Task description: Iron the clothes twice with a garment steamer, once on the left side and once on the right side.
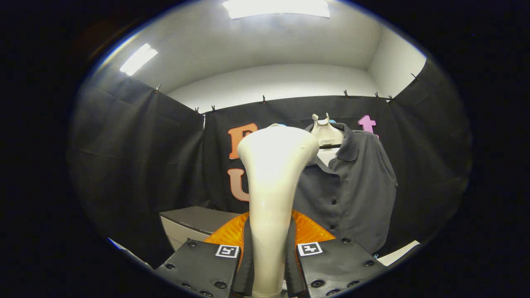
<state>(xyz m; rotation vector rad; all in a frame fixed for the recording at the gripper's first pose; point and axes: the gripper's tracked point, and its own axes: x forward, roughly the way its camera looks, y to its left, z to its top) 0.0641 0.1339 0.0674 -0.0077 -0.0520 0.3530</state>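
A cream-white garment steamer (274, 178) stands upright between my fingers, its narrow handle clamped on both sides and its wide head rising in front of me. My gripper (269, 258) is shut on that handle. Beyond the steamer and slightly to its right hangs a dark grey buttoned shirt (352, 190) on a pale mannequin-style hanger (325, 130). The steamer's head covers the shirt's left shoulder and sleeve. The steamer head is apart from the shirt, closer to me than the cloth.
An orange ribbed base (308, 231) sits just ahead of my fingers behind the steamer handle. A grey-topped white box or table (194, 223) lies low to the left. Black cloth walls (136, 153) close the booth on all sides.
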